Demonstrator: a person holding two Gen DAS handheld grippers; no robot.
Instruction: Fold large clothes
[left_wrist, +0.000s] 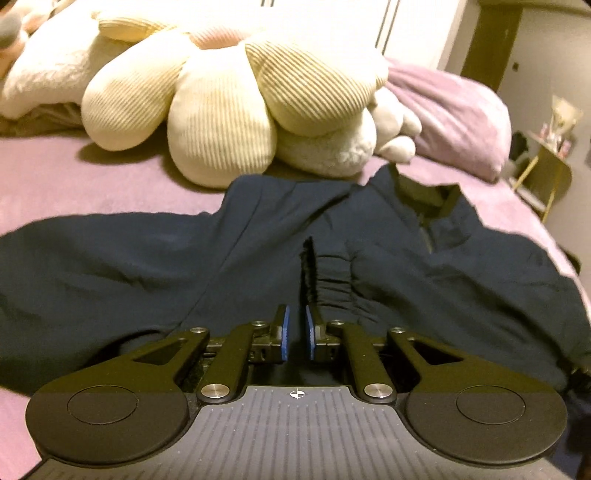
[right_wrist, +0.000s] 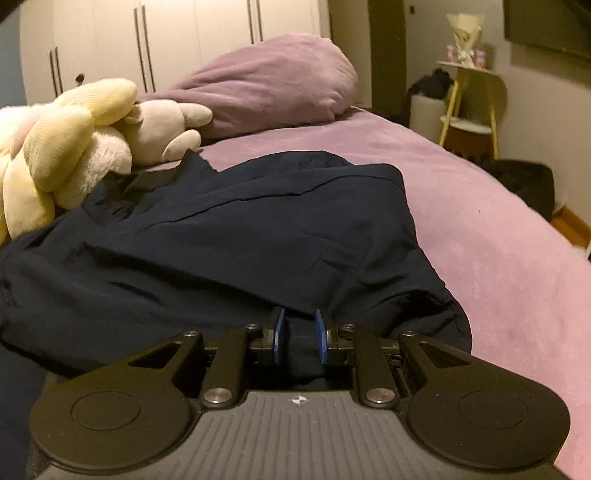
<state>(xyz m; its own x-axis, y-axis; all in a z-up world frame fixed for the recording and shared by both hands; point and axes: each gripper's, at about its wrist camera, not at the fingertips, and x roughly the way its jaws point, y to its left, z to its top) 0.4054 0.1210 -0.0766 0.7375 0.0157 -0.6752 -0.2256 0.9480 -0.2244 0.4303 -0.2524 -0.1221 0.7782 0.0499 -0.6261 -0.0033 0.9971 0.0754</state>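
**Navy garment on purple bed, both grippers at near edge**

Item: navy jacket (left_wrist: 147, 266), spread rumpled across a purple bedsheet (right_wrist: 498, 240), elastic cuff (left_wrist: 332, 280) gathered at centre.
Left gripper (left_wrist: 297, 328): blue pads nearly together, pinching a fold of the navy fabric.
Right gripper (right_wrist: 299, 332): narrow gap, dark cloth bunched between the pads.
Beyond: cream flower-shaped cushion (left_wrist: 221, 107), plush toy (right_wrist: 162, 125), purple pillow (right_wrist: 273, 81), white wardrobe (right_wrist: 166, 33).
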